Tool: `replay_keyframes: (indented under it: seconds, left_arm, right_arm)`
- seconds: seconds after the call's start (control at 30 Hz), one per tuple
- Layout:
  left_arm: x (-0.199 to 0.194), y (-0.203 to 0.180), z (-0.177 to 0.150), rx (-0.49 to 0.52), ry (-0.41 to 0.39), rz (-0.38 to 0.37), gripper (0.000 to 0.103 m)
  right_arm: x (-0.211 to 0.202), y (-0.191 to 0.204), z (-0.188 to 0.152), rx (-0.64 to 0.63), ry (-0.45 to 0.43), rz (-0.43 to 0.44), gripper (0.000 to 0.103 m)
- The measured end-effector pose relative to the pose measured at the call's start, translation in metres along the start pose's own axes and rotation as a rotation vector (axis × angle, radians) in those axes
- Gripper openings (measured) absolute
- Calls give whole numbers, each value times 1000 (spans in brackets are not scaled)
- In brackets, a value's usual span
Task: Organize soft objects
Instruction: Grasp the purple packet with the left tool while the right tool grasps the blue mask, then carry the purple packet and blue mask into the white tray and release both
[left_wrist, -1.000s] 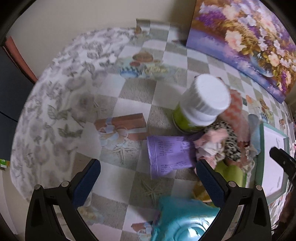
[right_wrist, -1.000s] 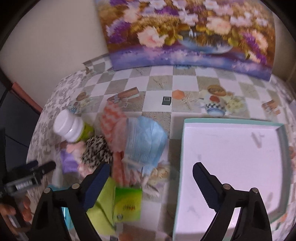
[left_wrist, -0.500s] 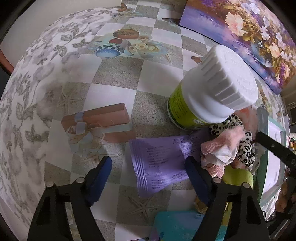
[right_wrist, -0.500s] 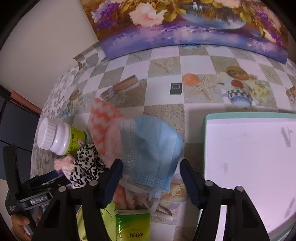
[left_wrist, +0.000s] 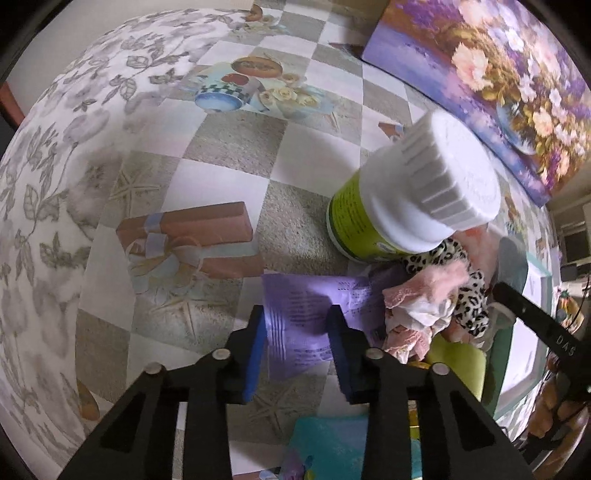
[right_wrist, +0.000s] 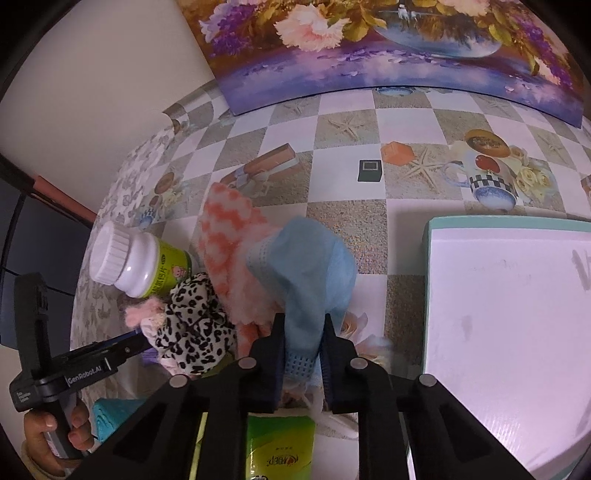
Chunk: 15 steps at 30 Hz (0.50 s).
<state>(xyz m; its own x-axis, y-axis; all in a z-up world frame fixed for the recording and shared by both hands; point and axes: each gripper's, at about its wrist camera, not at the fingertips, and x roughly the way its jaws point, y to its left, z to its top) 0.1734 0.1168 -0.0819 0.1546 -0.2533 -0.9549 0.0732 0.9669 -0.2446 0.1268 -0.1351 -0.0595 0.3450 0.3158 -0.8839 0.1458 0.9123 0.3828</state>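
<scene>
Both grippers closing on the soft pile

The left gripper (left_wrist: 297, 341) is closing its jaws around the purple packet (left_wrist: 310, 314) lying flat on the tablecloth (left_wrist: 221, 155); the right gripper (right_wrist: 303, 345) is closing too, pads pinching the blue face mask (right_wrist: 310, 273) beside the white tray (right_wrist: 509, 317)

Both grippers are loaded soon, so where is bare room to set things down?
The white tray with teal rim shows bare. Bare checked tablecloth lies between the flower painting and the pile. Crowded: around the white-capped green bottle, leopard-print cloth and green tissue pack.
</scene>
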Motion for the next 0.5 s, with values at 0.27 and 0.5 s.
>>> replay_keyframes:
  seconds: [0.27, 0.5]
  left_arm:
    - [-27, 19, -10, -58, -45, -46, 20]
    - [-54, 34, -22, -103, -93, -26, 13]
  right_arm:
    - [-14, -1, -2, 5, -24, 27, 15]
    - [-32, -1, -4, 11, -56, 51, 15]
